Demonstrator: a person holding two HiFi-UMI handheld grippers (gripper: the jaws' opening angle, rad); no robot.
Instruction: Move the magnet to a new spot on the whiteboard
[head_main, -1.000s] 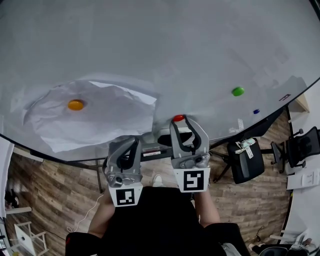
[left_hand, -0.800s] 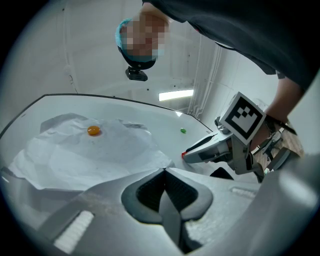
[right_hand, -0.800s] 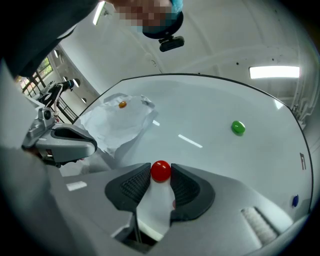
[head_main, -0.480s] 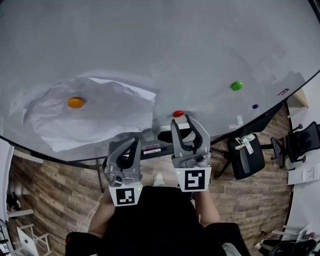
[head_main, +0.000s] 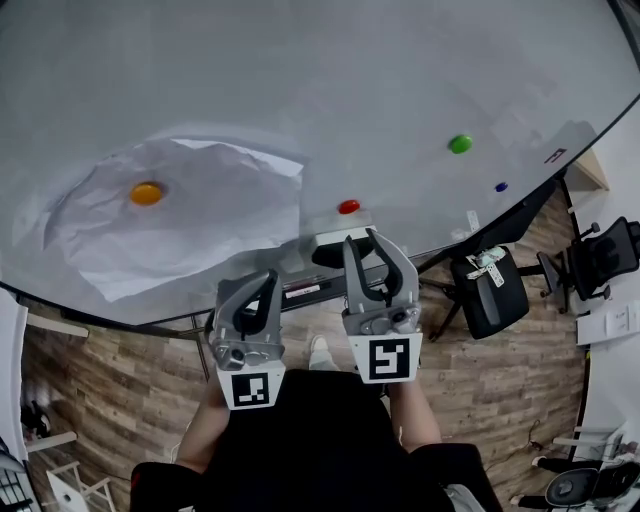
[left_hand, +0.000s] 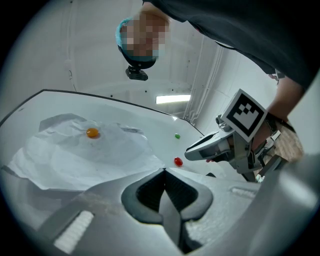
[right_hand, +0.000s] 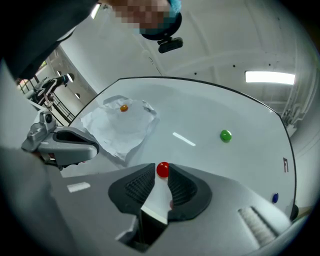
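Note:
A red magnet (head_main: 348, 207) sticks to the whiteboard (head_main: 350, 90) just beyond my right gripper (head_main: 367, 240), and nothing touches it. The right gripper's jaws have just been closing but still show a gap and hold nothing. In the right gripper view the red magnet (right_hand: 162, 169) shows just past the tips of the right gripper (right_hand: 161, 176). My left gripper (head_main: 266, 278) hangs lower left of it, jaws together and empty. From the left gripper view, the left gripper (left_hand: 164, 173) faces the board, with the red magnet (left_hand: 178, 161) ahead to the right.
An orange magnet (head_main: 146, 193) pins a crumpled paper sheet (head_main: 200, 235) at the board's left. A green magnet (head_main: 460, 144) and a small blue one (head_main: 501, 187) sit to the right. Below the board are its marker ledge (head_main: 330, 255), a black chair (head_main: 490, 320) and wooden floor.
The right gripper has drawn back from the red magnet, which stays on the board. A gap now shows between the tips and the magnet. The left gripper has hardly moved.

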